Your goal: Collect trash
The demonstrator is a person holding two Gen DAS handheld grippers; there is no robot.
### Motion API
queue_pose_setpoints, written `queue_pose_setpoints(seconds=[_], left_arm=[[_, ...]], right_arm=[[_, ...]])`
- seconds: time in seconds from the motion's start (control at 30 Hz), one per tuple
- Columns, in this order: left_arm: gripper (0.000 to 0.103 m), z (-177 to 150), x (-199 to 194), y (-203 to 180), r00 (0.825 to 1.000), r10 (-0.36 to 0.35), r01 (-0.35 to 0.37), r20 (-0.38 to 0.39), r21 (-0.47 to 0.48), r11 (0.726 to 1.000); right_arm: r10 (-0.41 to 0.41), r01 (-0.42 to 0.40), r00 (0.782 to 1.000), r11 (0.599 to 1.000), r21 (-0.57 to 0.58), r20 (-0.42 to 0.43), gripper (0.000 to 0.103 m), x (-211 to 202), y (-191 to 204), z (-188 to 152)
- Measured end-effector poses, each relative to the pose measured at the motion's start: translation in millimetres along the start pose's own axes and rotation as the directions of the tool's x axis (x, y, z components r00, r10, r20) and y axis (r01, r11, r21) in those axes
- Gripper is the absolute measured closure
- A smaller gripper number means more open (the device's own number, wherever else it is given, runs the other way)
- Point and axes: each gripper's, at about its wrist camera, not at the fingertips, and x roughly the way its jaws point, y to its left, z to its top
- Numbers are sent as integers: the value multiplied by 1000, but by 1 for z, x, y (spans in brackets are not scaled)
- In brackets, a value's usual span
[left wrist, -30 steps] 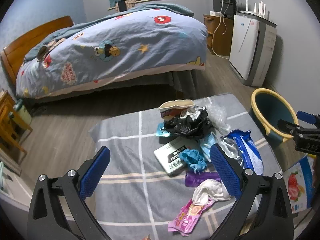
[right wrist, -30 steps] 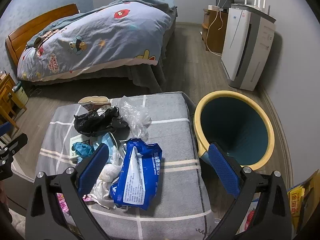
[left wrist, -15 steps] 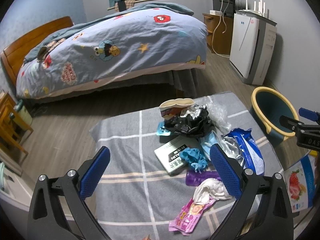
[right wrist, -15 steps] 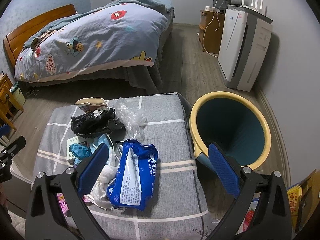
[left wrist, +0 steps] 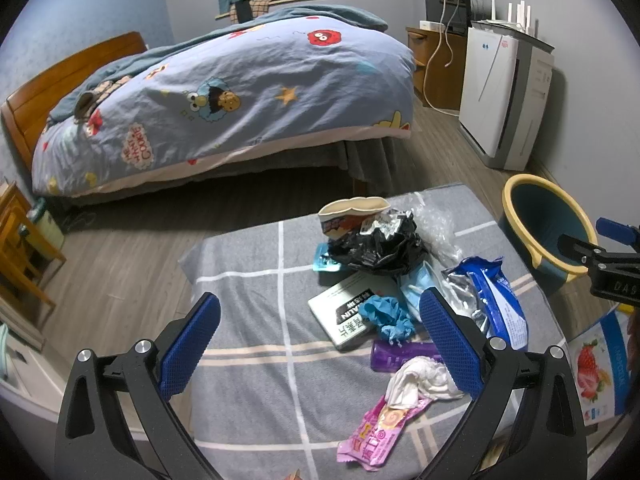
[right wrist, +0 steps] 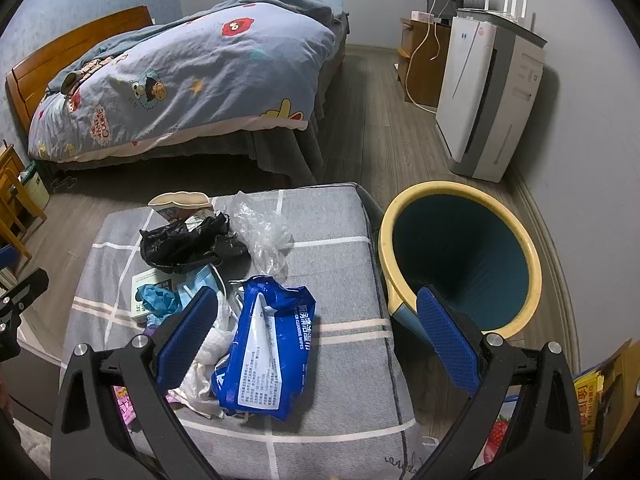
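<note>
You are working over a low counter [right wrist: 336, 264] covered in grey cloth with pale check lines, set on a wood-look floor at the foot of a bed [left wrist: 240, 92] with a cartoon-print duvet; a white air purifier [right wrist: 488, 96] stands against the right wall. The trash lies heaped on the counter's right half: a blue wipes pack [right wrist: 268, 344] with its long axis running away from you, its torn end towards the far edge, a black plastic bag [left wrist: 376, 246], a clear crinkled bag [right wrist: 264, 232], a squashed paper cup [left wrist: 352, 216] on its side at the far edge, a blue glove [left wrist: 386, 316] on a flat white box [left wrist: 344, 312], and a pink wrapper [left wrist: 376, 432] nearest you. Beside the counter's right edge stands a yellow-rimmed teal bin [right wrist: 460, 264], and nothing shows inside it. Your left claw [left wrist: 320, 344] and right claw [right wrist: 316, 340] both hover spread wide, gripping nothing.
</note>
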Motion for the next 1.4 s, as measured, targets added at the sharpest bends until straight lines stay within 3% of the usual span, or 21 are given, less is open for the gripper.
queue_pose_setpoints(seconds=[1.4], left_arm=[[4, -2, 2, -1, 1000, 4, -4, -2, 3, 1000]], right_arm=[[-7, 7, 1000, 1000, 2, -18, 5, 4, -2, -3]])
